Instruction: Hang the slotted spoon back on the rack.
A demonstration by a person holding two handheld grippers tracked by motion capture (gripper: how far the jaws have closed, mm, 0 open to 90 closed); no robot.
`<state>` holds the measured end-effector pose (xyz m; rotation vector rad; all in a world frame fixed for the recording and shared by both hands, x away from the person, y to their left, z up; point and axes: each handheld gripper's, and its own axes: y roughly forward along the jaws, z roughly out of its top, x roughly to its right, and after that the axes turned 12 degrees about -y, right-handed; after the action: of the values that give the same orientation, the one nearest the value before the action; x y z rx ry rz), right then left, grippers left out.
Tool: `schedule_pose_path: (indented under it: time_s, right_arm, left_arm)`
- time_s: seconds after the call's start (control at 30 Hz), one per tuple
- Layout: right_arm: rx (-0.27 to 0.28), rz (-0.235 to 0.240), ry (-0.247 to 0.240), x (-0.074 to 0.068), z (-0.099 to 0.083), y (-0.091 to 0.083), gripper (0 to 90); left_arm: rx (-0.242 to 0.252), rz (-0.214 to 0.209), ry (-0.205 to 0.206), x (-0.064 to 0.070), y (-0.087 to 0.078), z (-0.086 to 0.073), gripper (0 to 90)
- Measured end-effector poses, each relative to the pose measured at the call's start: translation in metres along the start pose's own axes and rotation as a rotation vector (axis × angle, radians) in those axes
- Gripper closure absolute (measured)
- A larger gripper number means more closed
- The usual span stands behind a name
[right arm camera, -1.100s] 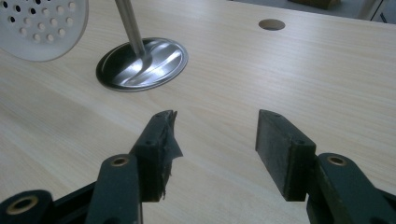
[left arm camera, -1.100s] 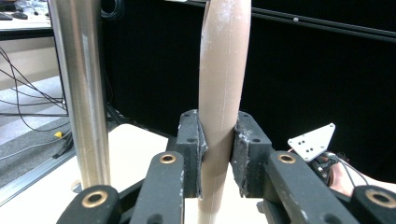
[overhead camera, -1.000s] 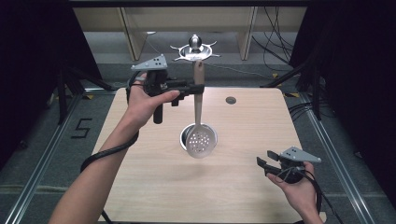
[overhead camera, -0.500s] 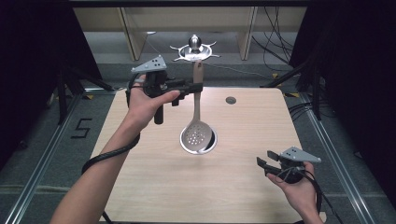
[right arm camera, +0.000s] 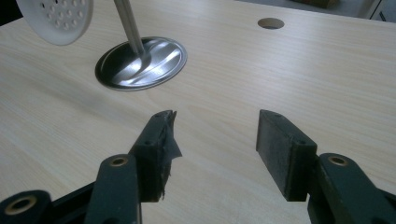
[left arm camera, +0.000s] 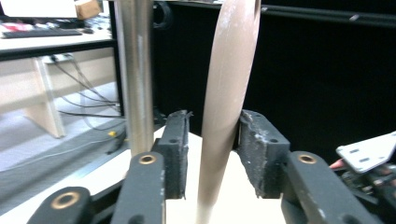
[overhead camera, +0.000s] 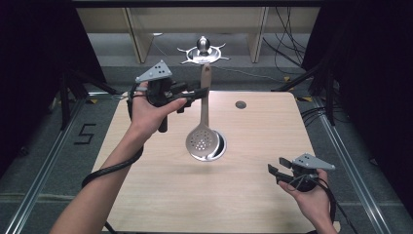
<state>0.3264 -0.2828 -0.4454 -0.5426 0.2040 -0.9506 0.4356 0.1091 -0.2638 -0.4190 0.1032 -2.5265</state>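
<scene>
The left hand (overhead camera: 146, 109) is raised over the table's (overhead camera: 146, 195) far-left part, its left gripper (overhead camera: 200, 91) pinching the skimmer (overhead camera: 204, 141) by its handle — bowl hanging mid-table. The right gripper (overhead camera: 273, 173) rests near the near-right corner, jaws spread, empty.

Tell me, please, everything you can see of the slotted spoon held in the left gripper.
The slotted spoon hangs upright, bowl down, above the table. Its round bowl is pale, pierced with small holes; a slim, metal-looking shaft leads up to a light wooden-looking handle. The left gripper clamps that handle between its pads. The bowl hovers over a round metal stand base, seemingly without touching it.
</scene>
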Motion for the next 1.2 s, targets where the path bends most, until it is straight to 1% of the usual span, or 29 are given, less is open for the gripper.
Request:
schedule_pose_path:
  time_s: [0.03,0.13,0.2,0.27,0.33,0.37,0.4,0.43,0.53,0.57,0.6,0.63,0.67,0.7,0.77,0.93,0.97,1.0,1.1,1.2]
  right_arm:
    - [-0.005,-0.002,0.013,-0.001,0.0,-0.001,47.0]
    - [-0.001,-0.001,0.003,0.0,0.0,0.0,46.9]
    - [-0.002,0.0,0.0,0.0,0.0,0.0,46.8]
    - [-0.003,-0.001,-0.003,0.0,0.0,0.0,46.8]
    - [-0.001,-0.002,0.001,0.0,0.0,0.0,46.7]
    - [-0.004,-0.004,0.011,-0.001,0.0,0.0,46.7]
    - [0.006,-0.008,-0.011,0.001,0.0,0.0,46.7]
    - [0.0,-0.006,0.004,0.0,0.0,0.0,46.6]
    - [-0.007,-0.005,-0.004,0.0,0.0,0.0,46.6]
    - [-0.003,-0.003,0.002,0.0,0.0,0.0,46.5]
    - [0.001,-0.006,-0.002,0.0,0.0,0.0,46.6]
    - [0.006,-0.007,-0.006,0.001,0.0,0.0,46.6]
    - [-0.003,-0.003,0.013,0.0,0.0,0.0,46.6]
    - [0.002,-0.008,-0.007,0.001,-0.001,0.001,46.5]
    - [-0.001,-0.003,0.007,0.0,0.0,0.0,46.5]
    - [-0.001,-0.003,0.006,0.0,0.0,0.0,46.5]
    - [-0.007,-0.004,0.018,-0.001,0.0,0.0,46.5]
    - [0.0,-0.005,0.004,0.0,0.0,0.0,46.5]
    - [-0.004,-0.003,0.009,0.0,0.0,0.0,46.5]
    - [-0.003,-0.002,0.007,0.0,0.0,0.0,46.4]
  left_arm:
    - [0.004,0.017,0.01,0.001,-0.002,-0.001,58.7]
    - [0.01,0.049,0.054,0.002,-0.009,-0.004,53.3]
    - [0.009,0.056,0.061,0.003,-0.013,-0.007,50.4]
    - [0.008,0.069,0.079,0.004,-0.017,-0.01,47.3]
    - [0.008,0.075,0.078,0.004,-0.022,-0.015,44.8]
    - [0.007,0.079,0.08,0.004,-0.023,-0.016,43.7]
    - [0.005,0.084,0.084,0.004,-0.025,-0.018,42.7]
    - [0.004,0.085,0.089,0.004,-0.027,-0.02,41.9]
    - [0.0,0.088,0.082,0.005,-0.032,-0.028,38.0]
    - [0.0,0.093,0.078,0.005,-0.034,-0.031,36.2]
    - [0.0,0.094,0.08,0.005,-0.036,-0.033,35.2]
    - [-0.001,0.1,0.072,0.005,-0.038,-0.036,34.1]
    - [-0.003,0.103,0.071,0.005,-0.041,-0.04,33.2]
    - [-0.005,0.108,0.071,0.005,-0.043,-0.043,32.7]
    - [-0.011,0.115,0.071,0.004,-0.046,-0.048,32.2]
    - [-0.025,0.137,0.068,0.002,-0.055,-0.064,32.0]
    - [-0.028,0.139,0.07,0.002,-0.056,-0.066,32.1]
    - [-0.032,0.144,0.068,0.001,-0.058,-0.07,32.1]
    - [-0.039,0.152,0.073,0.0,-0.062,-0.078,32.2]
    - [-0.046,0.161,0.068,-0.001,-0.067,-0.089,32.3]
